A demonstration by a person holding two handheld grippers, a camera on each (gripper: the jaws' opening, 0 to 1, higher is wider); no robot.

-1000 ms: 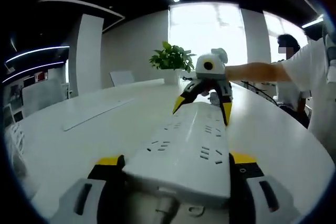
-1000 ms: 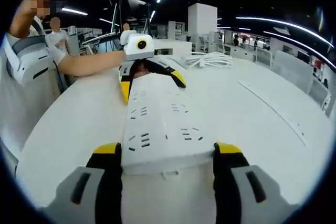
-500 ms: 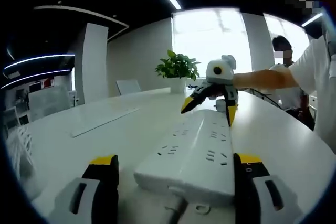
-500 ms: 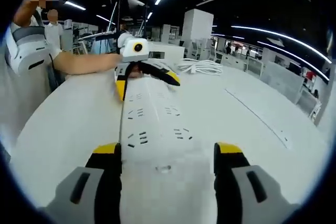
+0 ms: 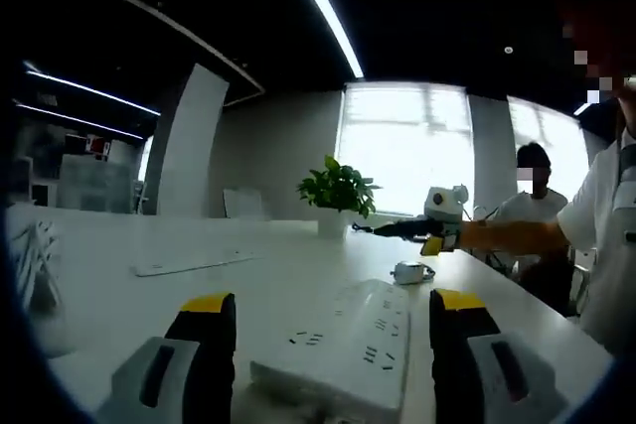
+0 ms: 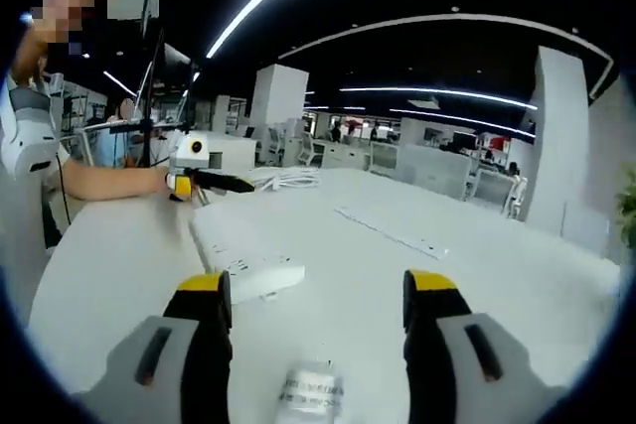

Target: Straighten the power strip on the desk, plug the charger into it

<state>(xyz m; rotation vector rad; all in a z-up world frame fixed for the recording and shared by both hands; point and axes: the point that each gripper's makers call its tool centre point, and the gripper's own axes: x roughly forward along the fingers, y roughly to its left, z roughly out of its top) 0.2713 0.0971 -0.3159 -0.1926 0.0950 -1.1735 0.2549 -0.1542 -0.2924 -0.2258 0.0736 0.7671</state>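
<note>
One white power strip (image 5: 348, 350) lay flat on the desk (image 5: 199, 285), sockets up, near end just ahead of and between the left gripper (image 5: 333, 330) jaws but untouched by them; in the right gripper view, same strip (image 6: 243, 250) at about 10 o'clock from the right gripper (image 6: 316, 297), well outside its jaws. Both pairs of jaws stood apart, clamped on nothing. One small white block, probably the charger (image 5: 408, 272), sat just beyond the strip's far end at roughly 1 o'clock; another small pale item (image 6: 310, 384) lay between the right jaws near the bottom, too blurred to name. Strip appeared straightened, so likely step in hand: fetching the charger. Best done by closing squarely on the charger body, prongs kept clear and pointing down, while steadying the strip with the other gripper so it would not skid out of line during insertion. Farther out: one coiled white cable (image 6: 283, 180) at 11 o'clock in the right gripper view, one potted plant (image 5: 338, 191) at 12 o'clock in the left gripper view, one long flat desk panel (image 6: 393, 230).
</note>
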